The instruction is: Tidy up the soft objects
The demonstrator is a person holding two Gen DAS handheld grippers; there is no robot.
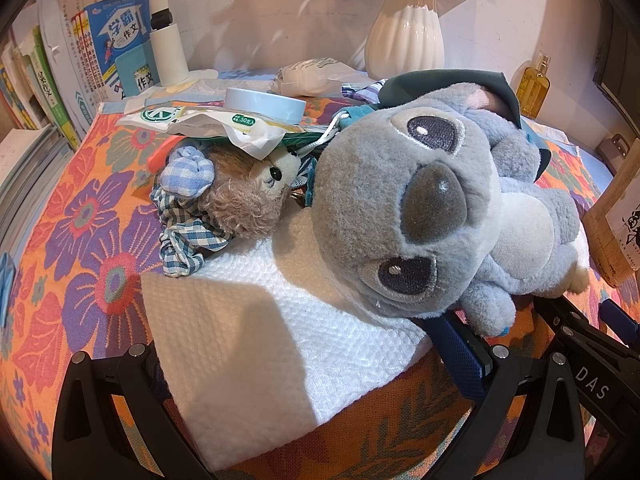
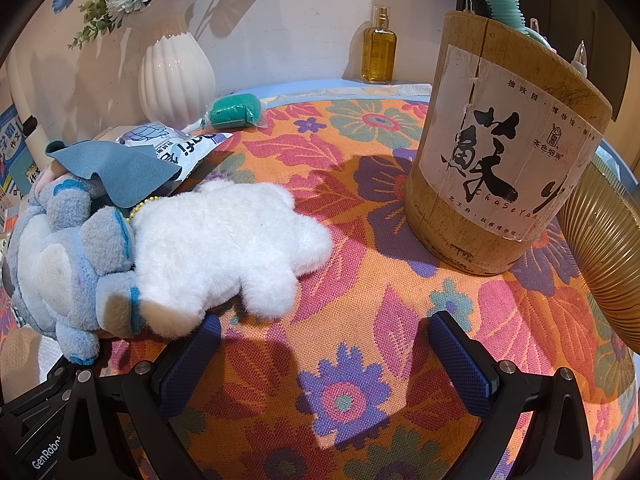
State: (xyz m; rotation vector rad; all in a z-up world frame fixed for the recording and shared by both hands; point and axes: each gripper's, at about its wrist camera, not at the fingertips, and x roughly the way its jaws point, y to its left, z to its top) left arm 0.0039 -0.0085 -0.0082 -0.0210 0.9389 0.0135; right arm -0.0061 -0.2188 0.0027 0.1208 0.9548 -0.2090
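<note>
The white plush (image 2: 224,248) lies on the counter (image 2: 360,280) at about ten o'clock from the right gripper (image 2: 324,356), its long axis running ten to four, its near edge just beside the left finger. The fingers stand wide apart, holding nothing. The left gripper (image 1: 300,368), likewise wide apart and empty, straddles a white towel (image 1: 260,340), with the blue plush (image 1: 420,208) at one o'clock.

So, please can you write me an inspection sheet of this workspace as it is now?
Surface: floral cloth covers the table.
Job's things: blue plush, brown bear, white plush, white towel.
Clutter: packets, jar lid, teal cloth, green pack.
Grippers: left gripper open around towel; right gripper open, empty.
Cables: nothing seen.
Surroundings: vase, bamboo holder, bottle, books.
</note>
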